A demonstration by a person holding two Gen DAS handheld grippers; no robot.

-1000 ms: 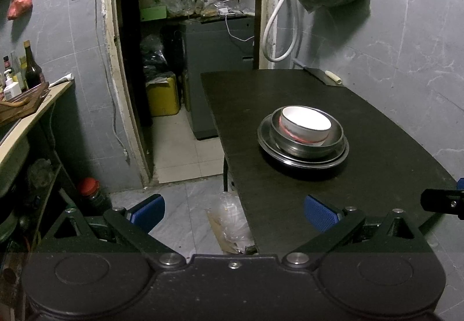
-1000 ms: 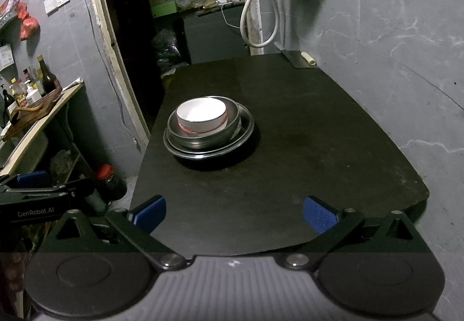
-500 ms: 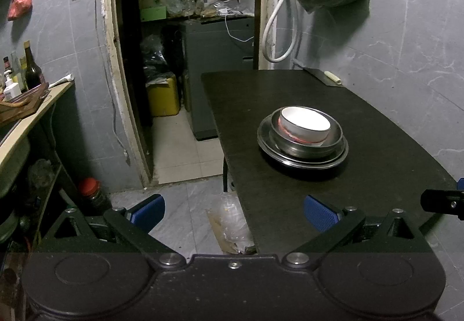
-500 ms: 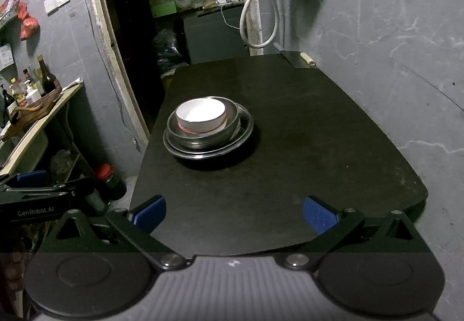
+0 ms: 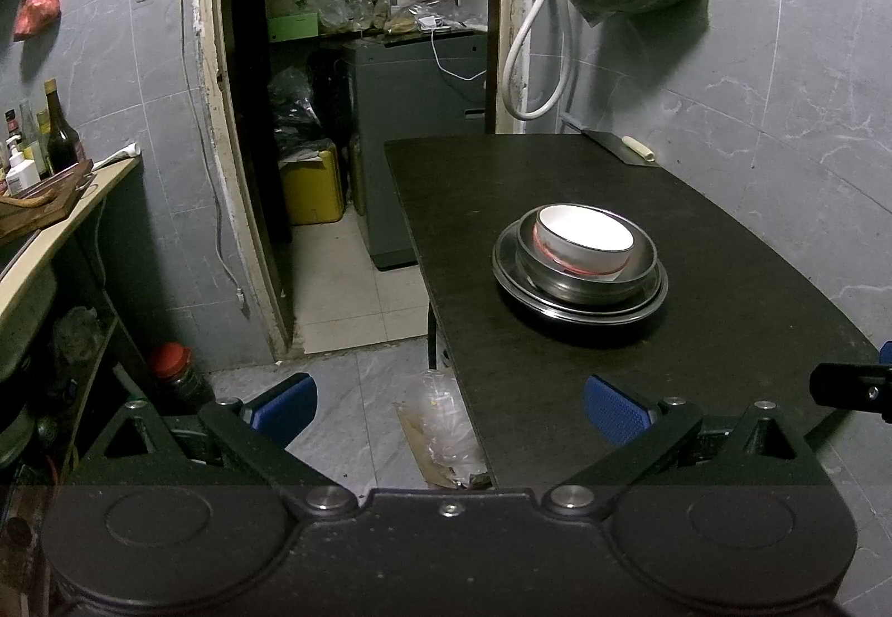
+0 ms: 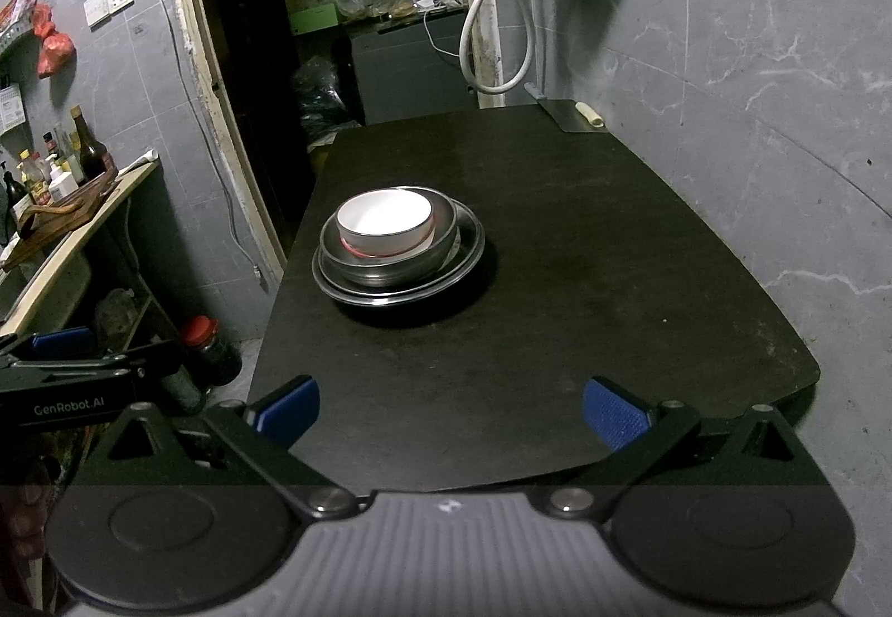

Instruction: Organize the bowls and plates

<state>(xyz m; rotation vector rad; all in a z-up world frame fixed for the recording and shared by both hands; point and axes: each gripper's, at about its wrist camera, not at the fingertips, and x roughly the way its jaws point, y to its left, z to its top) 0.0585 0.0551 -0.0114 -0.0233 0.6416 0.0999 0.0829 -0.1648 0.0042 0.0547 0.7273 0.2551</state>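
A white ceramic bowl [image 6: 384,220] nests in a steel bowl [image 6: 390,257] on a steel plate [image 6: 465,249] near the dark worktop's [image 6: 585,254] left edge, stacked compactly; both the left gripper [image 5: 446,408] and right gripper [image 6: 451,408] hang back, jaws wide, empty.

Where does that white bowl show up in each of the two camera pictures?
Left wrist view: the white bowl sits right of centre, nested in a metal bowl on a metal plate.
Right wrist view: the white bowl sits left of centre, in the same stack.
Shared landmark: the white hose looped on the wall beyond the table's far end.
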